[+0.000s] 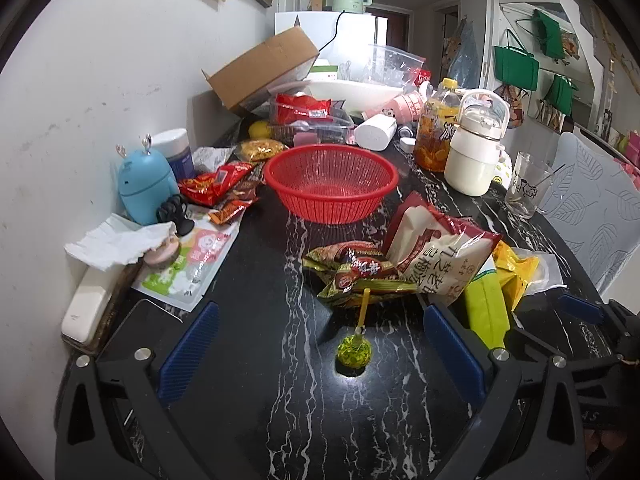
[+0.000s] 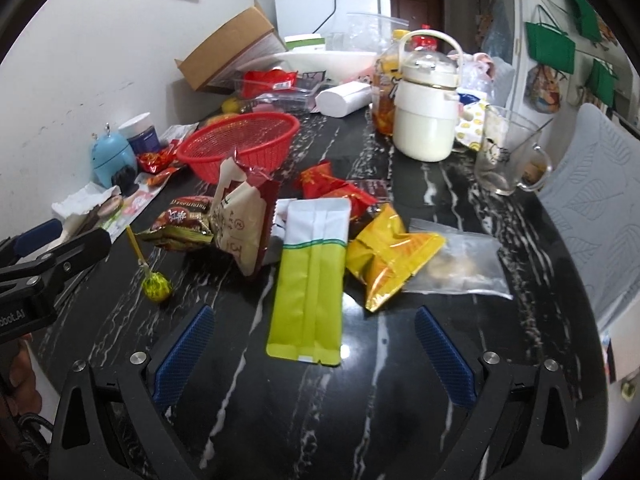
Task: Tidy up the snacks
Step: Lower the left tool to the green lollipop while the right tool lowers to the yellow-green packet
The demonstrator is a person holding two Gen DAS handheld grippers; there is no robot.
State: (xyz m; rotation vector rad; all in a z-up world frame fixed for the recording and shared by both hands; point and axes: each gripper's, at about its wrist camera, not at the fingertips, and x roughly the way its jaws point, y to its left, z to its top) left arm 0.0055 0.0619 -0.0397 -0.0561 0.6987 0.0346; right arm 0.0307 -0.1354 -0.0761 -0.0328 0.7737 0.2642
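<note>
Left gripper (image 1: 320, 344): jaws spread wide, nothing held, lollipop (image 1: 354, 350) lying between the two blue pads, wrapped head near, stick aimed toward the red basket (image 1: 332, 184). Right gripper (image 2: 314, 354): likewise wide and empty, near end of the green-and-white pouch (image 2: 310, 276) between its pads. Basket empty, upright, beyond the lollipop on the black marble tabletop (image 1: 256, 360). Between lollipop and basket, slightly right: brown-green packet (image 1: 356, 270), then white-and-red bag (image 1: 436, 252) leaning over it. Right of the pouch: yellow packet (image 2: 394, 254), then clear bag (image 2: 460, 266). Left of the basket, by the wall: red wrappers (image 1: 218, 186).

Likely step: lollipop pick-up. Best done by lowering until the pads nearly meet the tabletop, centring on the round head rather than the thin stick, closing gently, lifting straight, clearing the leaning bag en route to the basket.
</note>
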